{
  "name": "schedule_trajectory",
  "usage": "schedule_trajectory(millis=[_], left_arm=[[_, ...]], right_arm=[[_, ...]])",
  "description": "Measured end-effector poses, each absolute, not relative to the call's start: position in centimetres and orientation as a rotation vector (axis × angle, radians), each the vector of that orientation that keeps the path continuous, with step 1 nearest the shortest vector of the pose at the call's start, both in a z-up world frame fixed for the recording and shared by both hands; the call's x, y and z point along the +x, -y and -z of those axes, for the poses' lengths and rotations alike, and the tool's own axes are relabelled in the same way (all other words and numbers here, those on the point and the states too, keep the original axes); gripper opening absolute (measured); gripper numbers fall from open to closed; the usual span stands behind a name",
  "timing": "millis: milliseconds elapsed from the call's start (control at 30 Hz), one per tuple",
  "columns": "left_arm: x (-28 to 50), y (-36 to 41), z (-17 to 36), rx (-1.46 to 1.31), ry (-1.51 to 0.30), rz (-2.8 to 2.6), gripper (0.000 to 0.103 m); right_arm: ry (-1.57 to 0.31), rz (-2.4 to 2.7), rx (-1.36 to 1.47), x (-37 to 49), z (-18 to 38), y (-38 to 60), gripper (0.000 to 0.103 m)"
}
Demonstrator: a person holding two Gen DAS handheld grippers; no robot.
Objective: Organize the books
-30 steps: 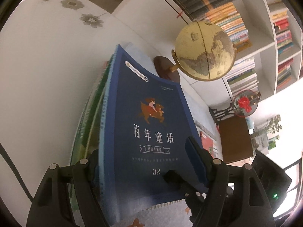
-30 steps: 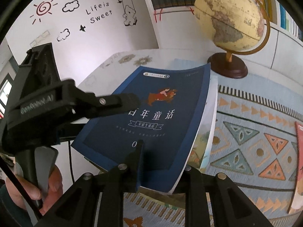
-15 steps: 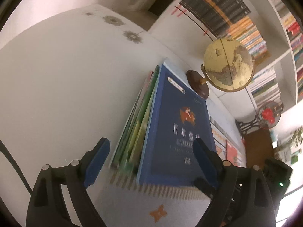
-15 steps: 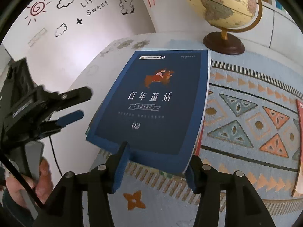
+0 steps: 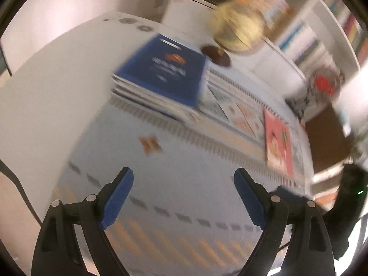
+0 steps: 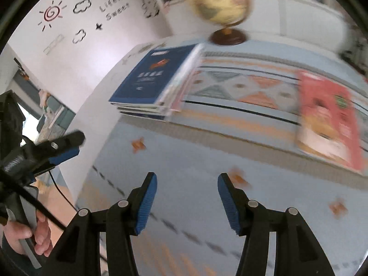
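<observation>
Two grippers: left gripper (image 5: 182, 195) and right gripper (image 6: 187, 197) both spread, empty.
Stack: blue book (image 6: 149, 78) topmost, far left.
Next: probably red book (image 6: 329, 117), right; approach squarely, clamp its near edge.

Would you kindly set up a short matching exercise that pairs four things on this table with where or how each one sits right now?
Things:
1. blue book
2. red book
3. globe
4. right gripper

States:
A. lying alone on the patterned cloth
B. open, nothing between its pads
C. on top of the stack
D. standing on a dark round base behind the stack

Pairs: 1-C, 2-A, 3-D, 4-B
</observation>
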State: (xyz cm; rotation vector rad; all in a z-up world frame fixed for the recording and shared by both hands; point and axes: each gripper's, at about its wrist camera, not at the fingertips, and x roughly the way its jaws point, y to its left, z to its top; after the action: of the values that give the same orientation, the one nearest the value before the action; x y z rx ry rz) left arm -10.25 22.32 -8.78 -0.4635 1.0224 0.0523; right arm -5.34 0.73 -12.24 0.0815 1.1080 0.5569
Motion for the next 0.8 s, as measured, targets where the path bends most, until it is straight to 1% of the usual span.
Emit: schedule_trajectory(millis=[100,200,233,267,300,333,400,567,700,800], left_arm=[[-12.4,-17.4,6.9,-0.465,-1.005,-0.008,0.089],[-12.9,-13.2,4.3,-0.387,-0.933,0.012,0.090],[-12.9,-11.9,3.4,-0.354,-0.913,0.014,0.093],[-12.8,-11.0,3.0,-0.334,-0.900,0.018,0.102],[-12.8,-9.8,2.3,-0.310,-0.886,0.024,0.102],[-12.5,-8.6,1.7,-0.290,-0.871,0.042,0.102],[-11.8,-6.9,1.1,-0.268,-0.870,0.094,0.102],[-8.0,-2.9,2.3,-0.306,-0.949,0.221,0.102],[-4.1,-1.7,4.4,-0.301,-0.966,0.239,0.102],[-0.4,-0.9,7.0,-0.295,-1.036,0.272,0.102]], right_arm=[[-1.042,-0.496,0.017,-8.4,9.7,4.7,0.054],[-0.935,-0.433,-0.028,-11.0,6.7,9.4,0.055],[-0.915,-0.418,-0.026,-11.4,6.1,10.5,0.058],[-0.900,-0.402,-0.013,-11.9,5.7,11.7,0.063],[-0.895,-0.385,0.006,-12.0,5.4,12.7,0.073],[-0.890,-0.366,0.025,-12.2,5.3,13.7,0.076],[-0.883,-0.326,0.059,-12.2,5.2,15.7,0.076],[-0.906,-0.226,0.142,-10.6,6.1,19.9,0.076],[-0.896,-0.166,0.179,-7.6,7.4,21.9,0.076],[-0.941,-0.129,0.209,-4.0,9.3,22.8,0.076]])
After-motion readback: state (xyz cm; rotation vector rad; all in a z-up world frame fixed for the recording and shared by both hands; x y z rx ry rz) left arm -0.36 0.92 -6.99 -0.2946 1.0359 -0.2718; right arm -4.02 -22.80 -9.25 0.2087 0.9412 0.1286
